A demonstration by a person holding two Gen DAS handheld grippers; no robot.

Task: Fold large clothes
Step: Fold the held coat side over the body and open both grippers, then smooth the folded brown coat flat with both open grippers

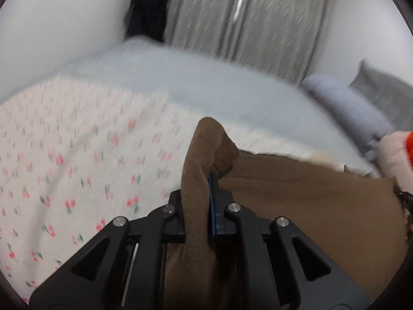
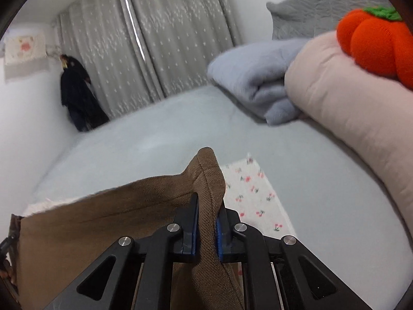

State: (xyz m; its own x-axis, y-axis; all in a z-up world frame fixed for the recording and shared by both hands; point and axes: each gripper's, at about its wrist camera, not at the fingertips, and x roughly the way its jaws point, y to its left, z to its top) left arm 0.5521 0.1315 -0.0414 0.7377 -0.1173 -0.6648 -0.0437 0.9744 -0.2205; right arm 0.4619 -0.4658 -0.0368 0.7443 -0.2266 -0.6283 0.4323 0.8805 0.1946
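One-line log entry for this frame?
phase: lifting | left tool: shut on brown garment | right tool: shut on brown garment | below: floral sheet on bed

The garment is brown. The sheet is white with small red cherries. The bed is pale blue, the curtain grey with white specks, the plush orange.

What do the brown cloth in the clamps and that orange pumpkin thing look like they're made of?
The brown garment looks like a thick woven fabric, matte, with fine diagonal ribbing, perhaps twill or corduroy. Both the left gripper and the right gripper pinch it. The orange pumpkin looks like a soft plush toy: fuzzy surface, rounded stuffed lobes, a green fabric top.
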